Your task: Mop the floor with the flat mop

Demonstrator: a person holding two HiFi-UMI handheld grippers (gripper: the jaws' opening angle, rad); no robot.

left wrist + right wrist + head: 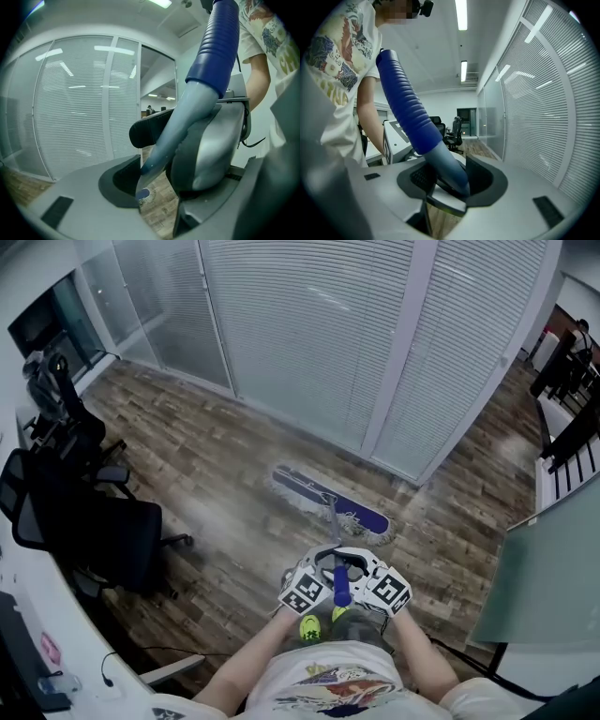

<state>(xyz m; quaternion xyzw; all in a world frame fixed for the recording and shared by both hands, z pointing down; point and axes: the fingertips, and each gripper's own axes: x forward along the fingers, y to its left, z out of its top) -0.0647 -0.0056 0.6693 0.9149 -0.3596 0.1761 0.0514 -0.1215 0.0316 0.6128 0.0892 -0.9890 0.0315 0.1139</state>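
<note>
Closest in, both your hands are stacked tight on the mop handle [342, 591], right in front of your body above your shoes [310, 626]. The left gripper [319, 574] and the right gripper [366, 574] sit side by side at about the same height, so neither is nearer the working end. Each gripper view shows the same thing: the jaws are clamped on the grey shaft just below the blue ribbed grip [216, 47], with the shaft running down between the pads toward the boards.

From the jaws the shaft slopes forward and down, a touch to your left, to the mop head [330, 502]. It lies flat on the floor [234, 474], ahead of you and apart from your feet. Its long axis runs diagonally, far end to your left and near end to your right — roughly square to the handle. That's the line that matters: my read is a straight push or pull along the shaft sweeps the full width.

The wood-look boards show a pale sheen left of the head, which could be wet film or reflected light; I can't tell. Office chairs [112, 531] crowd the left by the desk [28, 615]. Farther off, the glass wall with blinds [309, 343] closes the stretch just beyond the head — not much run forward, I'd judge.
</note>
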